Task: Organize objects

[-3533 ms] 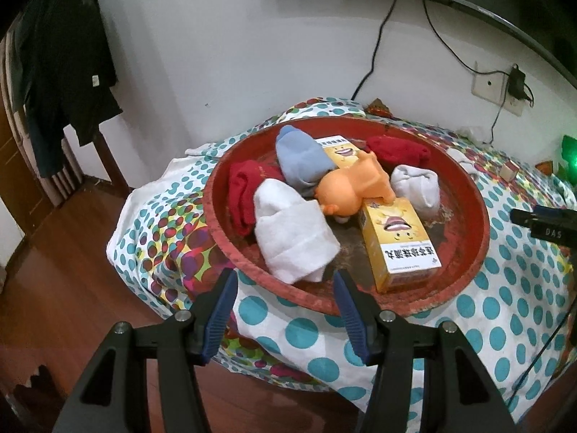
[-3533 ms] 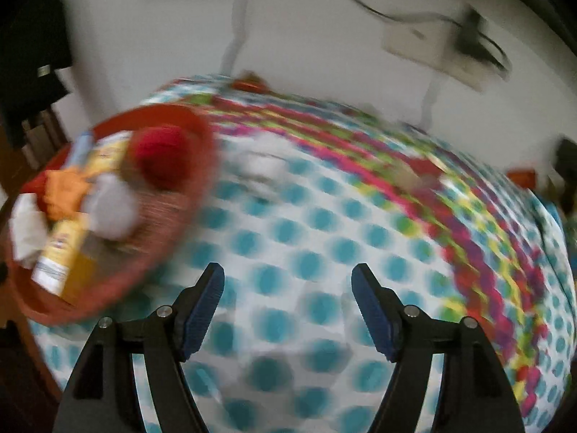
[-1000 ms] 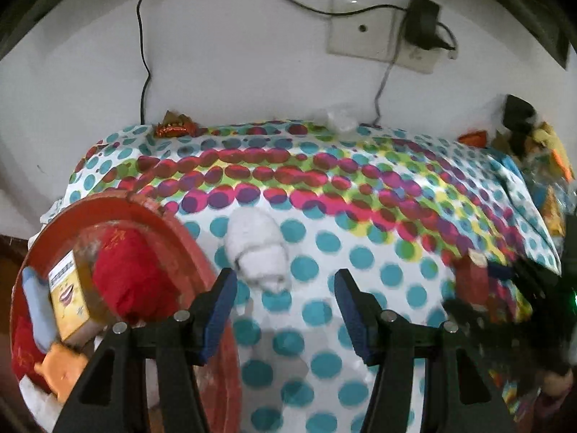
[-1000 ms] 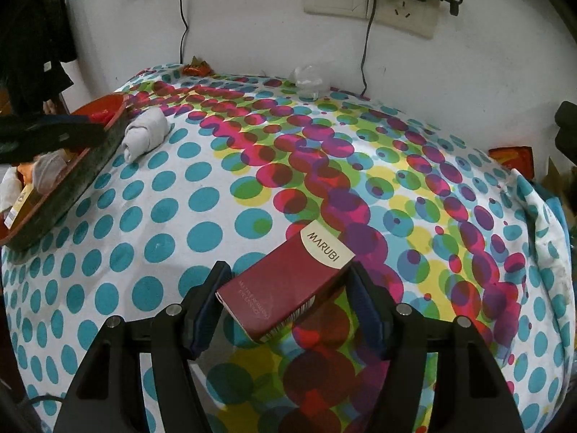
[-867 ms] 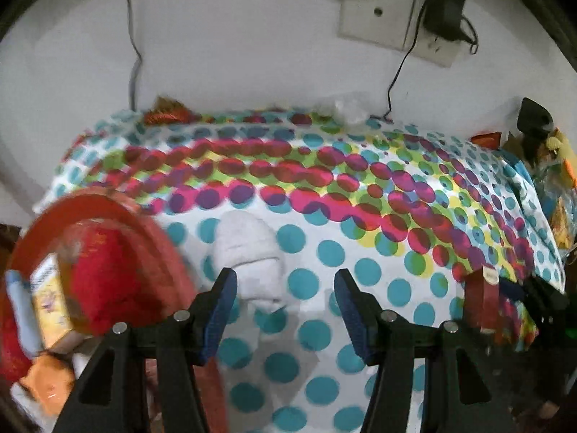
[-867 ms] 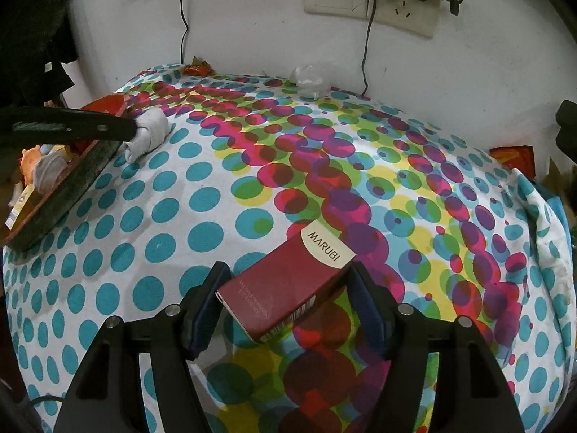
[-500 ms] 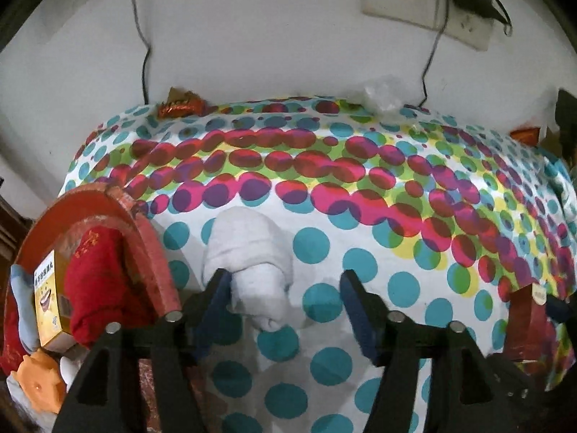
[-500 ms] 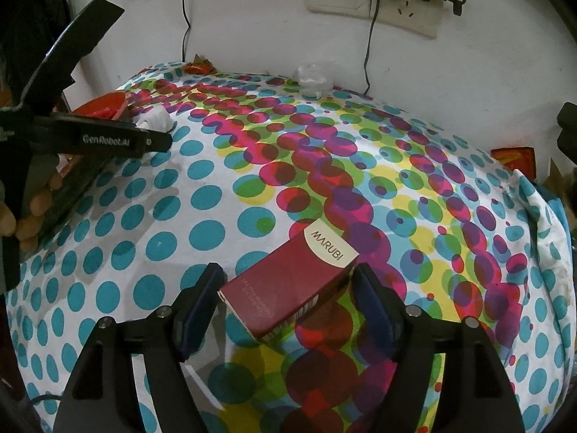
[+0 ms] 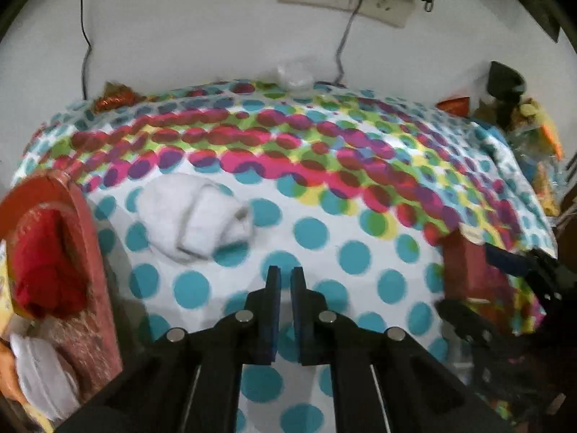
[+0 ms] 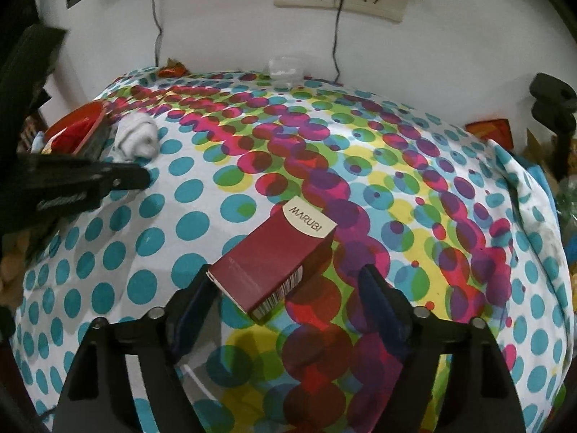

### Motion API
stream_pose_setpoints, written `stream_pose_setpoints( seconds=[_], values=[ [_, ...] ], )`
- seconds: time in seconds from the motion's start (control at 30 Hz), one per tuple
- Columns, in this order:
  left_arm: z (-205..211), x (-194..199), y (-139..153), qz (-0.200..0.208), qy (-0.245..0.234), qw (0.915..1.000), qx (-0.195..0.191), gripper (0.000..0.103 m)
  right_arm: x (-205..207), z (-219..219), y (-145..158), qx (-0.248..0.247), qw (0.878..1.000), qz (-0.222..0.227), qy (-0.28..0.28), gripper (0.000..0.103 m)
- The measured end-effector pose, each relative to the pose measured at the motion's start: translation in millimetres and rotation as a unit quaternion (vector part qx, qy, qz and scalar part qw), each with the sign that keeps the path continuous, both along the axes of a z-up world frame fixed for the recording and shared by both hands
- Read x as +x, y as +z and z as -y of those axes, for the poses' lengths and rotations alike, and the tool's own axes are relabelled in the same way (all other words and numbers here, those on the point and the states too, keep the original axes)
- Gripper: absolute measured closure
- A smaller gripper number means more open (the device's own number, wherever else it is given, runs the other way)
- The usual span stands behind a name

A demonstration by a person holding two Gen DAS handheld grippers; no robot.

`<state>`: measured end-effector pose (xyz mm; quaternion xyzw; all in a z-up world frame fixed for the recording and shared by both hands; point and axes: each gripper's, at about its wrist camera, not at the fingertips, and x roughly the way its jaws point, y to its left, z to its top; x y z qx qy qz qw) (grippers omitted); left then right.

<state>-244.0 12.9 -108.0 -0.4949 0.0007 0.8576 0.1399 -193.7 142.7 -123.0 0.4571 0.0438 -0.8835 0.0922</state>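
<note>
A rolled white sock (image 9: pixel 196 218) lies on the dotted cloth just right of the red tray (image 9: pixel 92 238); it also shows in the right wrist view (image 10: pixel 137 137). My left gripper (image 9: pixel 285 276) is shut and empty, a little to the right of and nearer than the sock. A dark red MARUBI box (image 10: pixel 277 256) lies on the cloth. My right gripper (image 10: pixel 285 288) is open with its fingers either side of the box's near end. The box also shows in the left wrist view (image 9: pixel 465 267).
The tray holds a red sock (image 9: pixel 39 263), a white sock (image 9: pixel 39 371) and other items. A clear plastic lid (image 10: pixel 285 66) and a snack wrapper (image 10: pixel 171 68) lie at the back edge by the wall. Clutter (image 9: pixel 533 133) stands beyond the table's right end.
My left gripper has shut empty and pulled back to the right of the white sock. My right gripper stays open around the red box.
</note>
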Motion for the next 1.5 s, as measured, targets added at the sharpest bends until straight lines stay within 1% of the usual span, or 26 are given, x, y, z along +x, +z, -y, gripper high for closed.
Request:
stream_pose_setpoints(
  seconds=[0.03,0.1,0.13,0.2,0.23,0.27,0.3,0.37,0.4,0.43,0.47,0.53,0.6,0.63,0.73,0.77,0.87,0.93,1.0,1.1,1.13,1.2,1.27,1.33,1.43,1.5],
  values=[
    [2.3,3.5,4.3,-0.003,-0.001,0.9998,0.018,0.097,-0.3,-0.2,0.5,-0.005,1.0,0.002,-0.005,0.029],
    [3.2,8.1,11.8,-0.006,-0.001,0.9997,0.024,0.097,-1.4,0.4,1.4,-0.014,1.0,0.007,-0.018,0.029],
    [5.4,10.2,19.3,-0.015,0.0,0.9994,0.031,0.096,-2.0,0.4,1.7,-0.021,0.999,0.008,-0.028,0.029],
    [8.7,11.5,30.6,-0.028,0.008,0.9992,0.029,0.079,-3.7,0.0,2.5,-0.034,0.998,0.008,-0.051,0.028],
    [9.2,11.3,35.8,-0.034,0.01,0.9991,0.023,0.059,-4.3,0.6,2.6,-0.039,0.997,0.005,-0.061,0.028],
    [10.1,9.0,39.6,-0.041,0.014,0.999,0.011,0.047,-5.2,1.9,2.4,-0.04,0.997,0.002,-0.068,0.028],
    [10.9,7.4,44.5,-0.054,0.024,0.9982,-0.006,0.046,-5.7,3.4,2.3,-0.041,0.996,-0.002,-0.073,0.029],
    [13.4,3.0,45.2,-0.058,0.022,0.9978,-0.022,0.046,-6.0,6.8,2.6,-0.031,0.997,-0.01,-0.076,0.045],
    [13.5,-1.2,44.6,-0.052,0.019,0.9981,-0.028,0.046,-6.2,8.3,3.0,-0.024,0.997,-0.014,-0.075,0.062],
    [14.2,-6.1,41.9,-0.046,0.018,0.9983,-0.032,0.046,-6.8,8.3,3.2,-0.021,0.997,-0.015,-0.072,0.072],
    [14.7,-11.6,38.2,-0.039,0.021,0.9983,-0.039,0.046,-7.3,7.8,3.1,-0.016,0.997,-0.017,-0.069,0.075],
    [15.9,-21.1,31.0,-0.031,0.043,0.9966,-0.063,0.046,-7.0,6.7,2.4,-0.013,0.998,-0.022,-0.058,0.075],
    [17.7,-27.2,23.9,-0.024,0.063,0.9952,-0.071,0.046,-6.1,5.8,2.1,-0.008,0.998,-0.025,-0.048,0.075],
    [19.4,-30.3,19.6,-0.019,0.082,0.9936,-0.076,0.046,-6.0,4.6,2.3,-0.012,0.999,-0.025,-0.043,0.075],
    [20.5,-35.8,9.1,-0.004,0.12,0.9905,-0.066,0.046,-6.3,1.5,2.5,-0.014,0.999,-0.024,-0.033,0.075],
    [18.7,-36.4,7.3,-0.006,0.125,0.9896,-0.07,0.046,-6.2,2.2,2.4,-0.009,0.999,-0.025,-0.027,0.075],
    [8.1,-40.9,3.8,-0.017,0.135,0.9857,-0.1,0.044,-6.1,0.9,2.4,-0.019,0.999,-0.024,-0.025,0.075],
    [5.7,-45.3,1.3,-0.018,0.147,0.9831,-0.107,0.041,-5.8,1.3,2.4,-0.023,0.999,-0.023,-0.025,0.074],
    [6.4,-49.6,0.6,-0.019,0.168,0.9803,-0.103,0.04,-5.5,2.1,2.3,-0.021,0.999,-0.023,-0.025,0.074],
    [6.7,-56.2,2.5,-0.027,0.178,0.9791,-0.095,0.039,-5.0,6.1,2.0,-0.014,0.999,-0.024,-0.023,0.072],
    [7.2,-59.9,-0.1,-0.022,0.178,0.979,-0.097,0.035,-4.9,7.3,2.0,-0.011,0.999,-0.024,-0.023,0.072],
    [7.3,-64.2,-5.3,-0.015,0.18,0.9776,-0.108,0.033,-5.0,7.6,2.0,-0.012,0.999,-0.024,-0.024,0.072],
    [10.4,-64.2,-6.8,-0.023,0.187,0.9764,-0.105,0.03,-4.8,8.6,2.0,-0.013,0.999,-0.024,-0.024,0.072],
    [14.7,-64.7,-7.5,-0.023,0.197,0.976,-0.09,0.029,-4.8,10.5,1.9,-0.011,0.999,-0.024,-0.024,0.072],
    [13.8,-62.8,-9.1,-0.033,0.197,0.9755,-0.093,0.029,-4.9,11.0,2.0,-0.003,0.999,-0.024,-0.032,0.072],
    [13.2,-60.2,-10.4,-0.043,0.193,0.9757,-0.094,0.029,-5.2,9.7,2.1,-0.01,0.999,-0.024,-0.033,0.072]
  ],
)
